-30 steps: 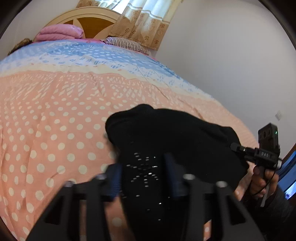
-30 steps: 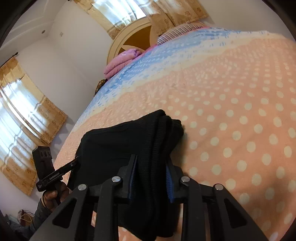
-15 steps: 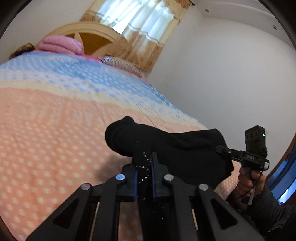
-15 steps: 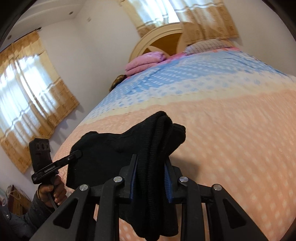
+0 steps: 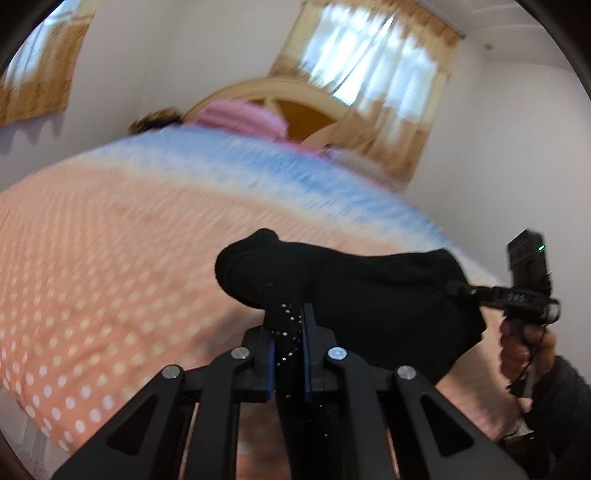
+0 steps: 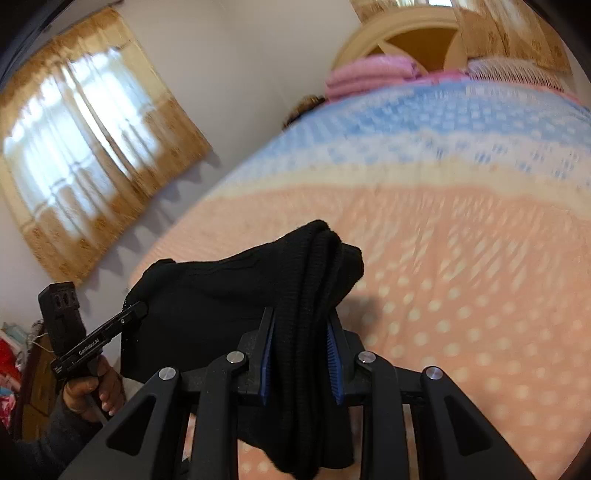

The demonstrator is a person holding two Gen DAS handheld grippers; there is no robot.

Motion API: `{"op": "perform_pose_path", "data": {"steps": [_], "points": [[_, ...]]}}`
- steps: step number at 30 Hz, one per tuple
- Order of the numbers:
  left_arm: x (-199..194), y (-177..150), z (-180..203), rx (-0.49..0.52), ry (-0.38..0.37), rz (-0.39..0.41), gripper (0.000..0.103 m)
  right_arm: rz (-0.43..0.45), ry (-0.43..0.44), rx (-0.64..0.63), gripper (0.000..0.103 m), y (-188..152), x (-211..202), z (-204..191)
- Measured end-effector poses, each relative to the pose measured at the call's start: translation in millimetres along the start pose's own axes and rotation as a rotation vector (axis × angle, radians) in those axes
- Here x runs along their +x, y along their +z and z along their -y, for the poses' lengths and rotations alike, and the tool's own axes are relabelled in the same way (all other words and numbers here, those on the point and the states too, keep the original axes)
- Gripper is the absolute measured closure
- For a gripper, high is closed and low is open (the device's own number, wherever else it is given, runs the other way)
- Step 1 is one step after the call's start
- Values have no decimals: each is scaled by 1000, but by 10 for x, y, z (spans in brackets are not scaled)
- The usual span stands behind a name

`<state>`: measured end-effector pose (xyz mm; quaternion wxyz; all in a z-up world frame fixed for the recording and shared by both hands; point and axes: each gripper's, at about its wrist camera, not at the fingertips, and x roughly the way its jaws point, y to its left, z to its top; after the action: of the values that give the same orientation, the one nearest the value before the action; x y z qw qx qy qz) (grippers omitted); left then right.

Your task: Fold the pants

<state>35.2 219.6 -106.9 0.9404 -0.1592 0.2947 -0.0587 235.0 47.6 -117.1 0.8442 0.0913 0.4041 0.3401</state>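
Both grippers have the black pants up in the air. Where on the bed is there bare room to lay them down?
The peach dotted stretch of the bedspread, from the pants up to the blue band, is bare. The head end is crowded with the pink bedding. The left gripper and the right gripper are both shut on the pants.

A wide bedspread (image 5: 110, 258) fills most of both views — peach with white dots, then a cream band and a blue-and-white patterned stretch (image 6: 461, 118) toward the head. Folded pink bedding (image 5: 240, 114) rests against a pale arched wooden headboard (image 6: 402, 26). Gold-trimmed curtains (image 6: 92, 147) hang over bright windows (image 5: 365, 59) — two of them, set in plain white walls (image 5: 517, 147).
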Motion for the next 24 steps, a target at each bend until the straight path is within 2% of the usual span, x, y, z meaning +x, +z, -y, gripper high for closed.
{"op": "perform_pose_path", "data": {"steps": [1,2,3,5,8,11,16,20,24], "points": [[120,-84,-64,-3,32,-38,88,-14,-17,10,77,-29,97,33],[199,-151,-114,-10,48,-62,78,-20,-34,22,76,-57,163,97],[269,-229,-144,-20,60,-73,73,-15,-25,54,74,-76,184,188],[286,-301,-119,-15,89,-65,57,-27,13,145,64,-89,188,392],[277,-332,-55,6,125,-50,45,-21,48,209,59,-105,85,577],[231,-330,-30,13,157,-57,35,5,36,218,54,-137,-34,633],[89,-332,-114,14,193,-59,28,45,36,259,52,-228,-168,710],[23,-314,-92,13,233,-58,28,63,3,235,52,-258,-253,655],[-106,-286,27,43,265,-30,28,136,-116,268,52,-354,-516,709]]}}
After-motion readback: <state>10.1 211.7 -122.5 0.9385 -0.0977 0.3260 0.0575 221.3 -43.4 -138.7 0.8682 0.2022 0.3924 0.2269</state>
